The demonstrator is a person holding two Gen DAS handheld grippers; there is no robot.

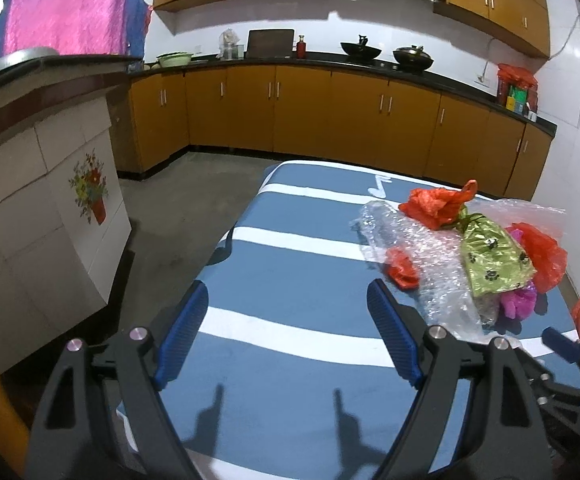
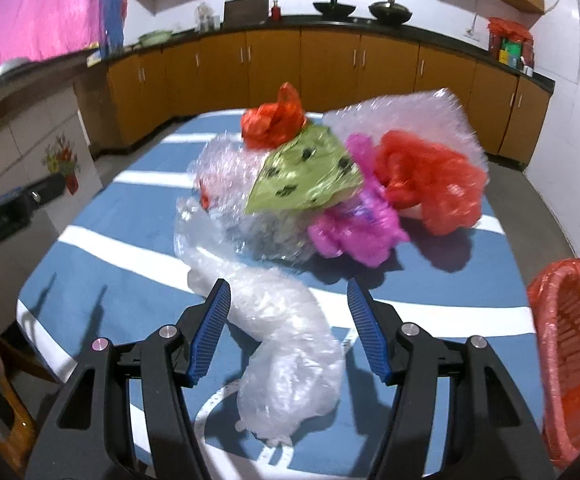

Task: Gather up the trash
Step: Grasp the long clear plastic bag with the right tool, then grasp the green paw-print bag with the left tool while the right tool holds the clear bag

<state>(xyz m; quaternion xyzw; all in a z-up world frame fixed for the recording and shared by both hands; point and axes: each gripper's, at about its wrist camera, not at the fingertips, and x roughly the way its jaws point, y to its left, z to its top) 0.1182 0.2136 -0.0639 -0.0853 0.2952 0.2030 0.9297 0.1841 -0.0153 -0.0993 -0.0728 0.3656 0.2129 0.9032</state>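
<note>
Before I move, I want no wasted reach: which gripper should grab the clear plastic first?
Right. The right gripper is open with the clear plastic between its fingers; the left gripper is open over bare cloth.

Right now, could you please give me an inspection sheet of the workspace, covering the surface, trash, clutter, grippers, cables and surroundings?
Surface: blue-and-white striped cloth covering the table.
Job's things: bubble wrap; green paw-print bag; red plastic bags; pink bag; all piled together. Red basket at the right edge.
Clutter: nothing seen apart from the trash.
Grippers: left gripper open, over bare cloth; right gripper open, straddling the near end of the bubble wrap.
Cables: white cord on the far wall.
Surroundings: wooden kitchen cabinets, woks on the counter.
</note>
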